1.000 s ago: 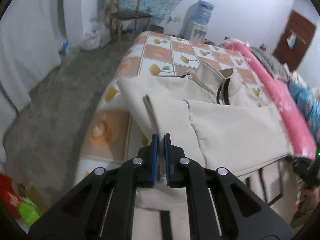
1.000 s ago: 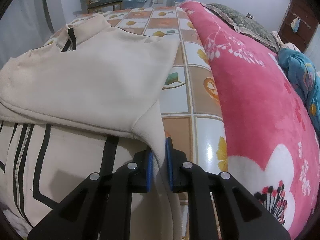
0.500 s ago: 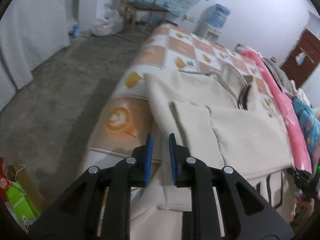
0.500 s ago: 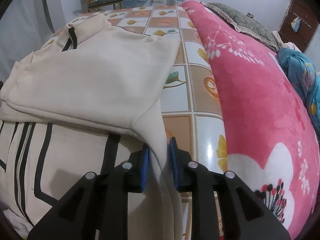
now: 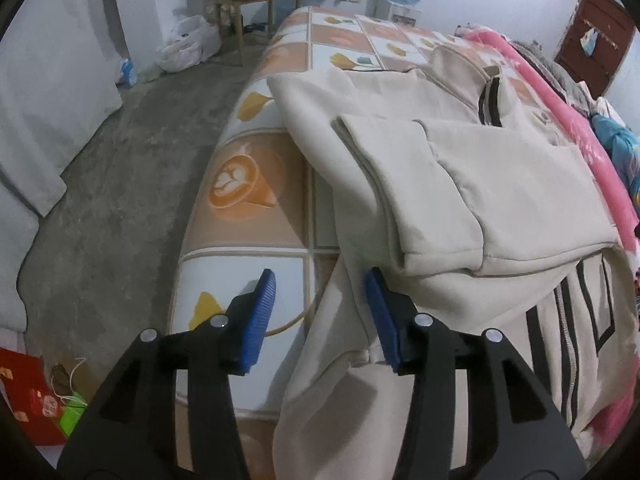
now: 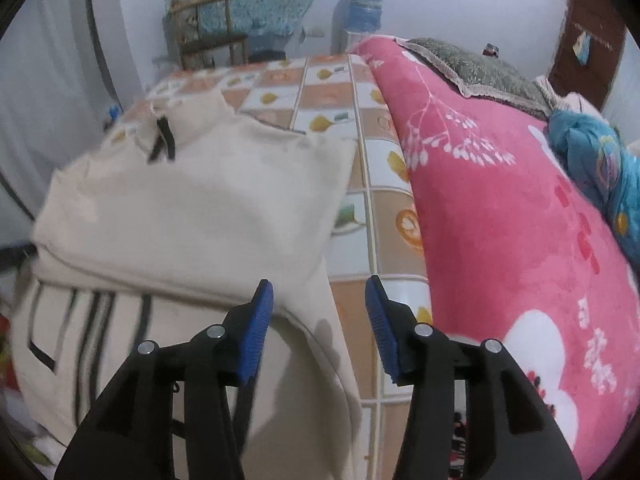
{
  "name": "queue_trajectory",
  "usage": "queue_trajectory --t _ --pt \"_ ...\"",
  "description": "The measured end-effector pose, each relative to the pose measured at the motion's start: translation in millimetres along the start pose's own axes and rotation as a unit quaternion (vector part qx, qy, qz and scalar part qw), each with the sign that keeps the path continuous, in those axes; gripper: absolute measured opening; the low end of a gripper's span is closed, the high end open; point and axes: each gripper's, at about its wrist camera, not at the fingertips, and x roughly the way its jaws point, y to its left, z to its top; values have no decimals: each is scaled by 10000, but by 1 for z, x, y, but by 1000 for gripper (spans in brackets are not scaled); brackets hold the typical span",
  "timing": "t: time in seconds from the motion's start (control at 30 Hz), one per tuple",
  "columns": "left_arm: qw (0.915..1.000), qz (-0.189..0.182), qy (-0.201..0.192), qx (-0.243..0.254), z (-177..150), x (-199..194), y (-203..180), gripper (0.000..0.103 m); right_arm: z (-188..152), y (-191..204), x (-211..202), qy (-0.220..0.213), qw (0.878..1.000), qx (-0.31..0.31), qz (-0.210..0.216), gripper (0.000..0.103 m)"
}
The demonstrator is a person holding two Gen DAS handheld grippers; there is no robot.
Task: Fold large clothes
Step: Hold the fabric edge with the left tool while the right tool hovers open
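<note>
Your left gripper [image 5: 318,314] is wide open and holds nothing; its right finger touches the hanging edge of the cream jacket [image 5: 500,184]. Your right gripper [image 6: 319,316] is also wide open and empty, above the jacket's other lower corner. The jacket lies on the bed [image 5: 256,184] with the tiled sheet, both sleeves folded across the back, and its striped lower part hangs over the bed's near edge. The pink blanket [image 6: 500,208] lies just beside it. I judge the sleeve fold is done. The next move probably calls for gripping the hanging hem at both corners and carrying it up toward the collar [image 5: 490,98].
</note>
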Motion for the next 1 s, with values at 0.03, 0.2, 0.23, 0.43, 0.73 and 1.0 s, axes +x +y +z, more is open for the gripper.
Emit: queue_trajectory --t 0.03,0.2,0.23,0.43,0.73,1.0 --pt "10000 -11 -36 8 1 1 -1 41 1 -1 1 8 10000 72 36 47" --pt "9994 -57 -244 234 -1 -8 -16 7 -2 1 3 53 9996 234 115 47" --pt "9992 -55 -338 202 -1 -14 -17 6 -3 1 3 56 9996 239 105 47" --pt "9977 -95 -223 -631 -9 -8 11 5 -6 -8 7 93 9993 360 29 47" --pt "9794 -852 -666 -1706 23 -26 66 25 1 -11 21 124 9990 407 156 47" --pt "9849 -856 -217 -1487 99 36 56 29 22 -13 38 123 9978 544 348 47"
